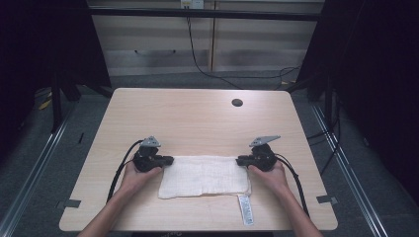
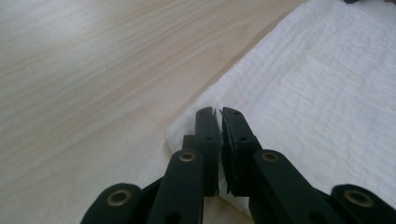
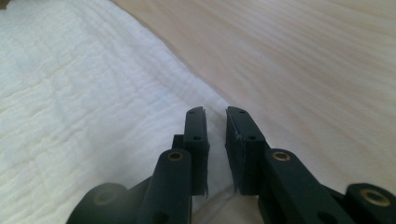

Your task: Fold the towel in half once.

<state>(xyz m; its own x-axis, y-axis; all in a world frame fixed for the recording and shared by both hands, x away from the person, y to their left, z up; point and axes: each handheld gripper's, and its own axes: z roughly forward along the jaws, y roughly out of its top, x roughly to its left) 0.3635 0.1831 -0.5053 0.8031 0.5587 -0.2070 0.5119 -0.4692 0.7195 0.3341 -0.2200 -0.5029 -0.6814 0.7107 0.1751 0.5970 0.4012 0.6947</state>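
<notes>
A white folded cloth (image 1: pixel 202 176) lies flat on the wooden table (image 1: pixel 197 113) near its front edge. My left gripper (image 1: pixel 170 159) is at the cloth's far left corner. In the left gripper view the left gripper (image 2: pixel 218 112) has its jaws pressed together over that corner of the cloth (image 2: pixel 317 93), with a thin sliver of fabric between the pads. My right gripper (image 1: pixel 239 160) is at the far right corner. In the right gripper view the right gripper (image 3: pixel 215 111) shows a narrow gap between its jaws, above the edge of the cloth (image 3: pixel 84 93) and not pressing on it.
A white label strip (image 1: pixel 245 210) lies on the table just in front of the cloth's right corner. A round cable hole (image 1: pixel 237 102) sits at the back right of the tabletop. Pale cabinets (image 1: pixel 158 39) and a dangling cable stand behind the table.
</notes>
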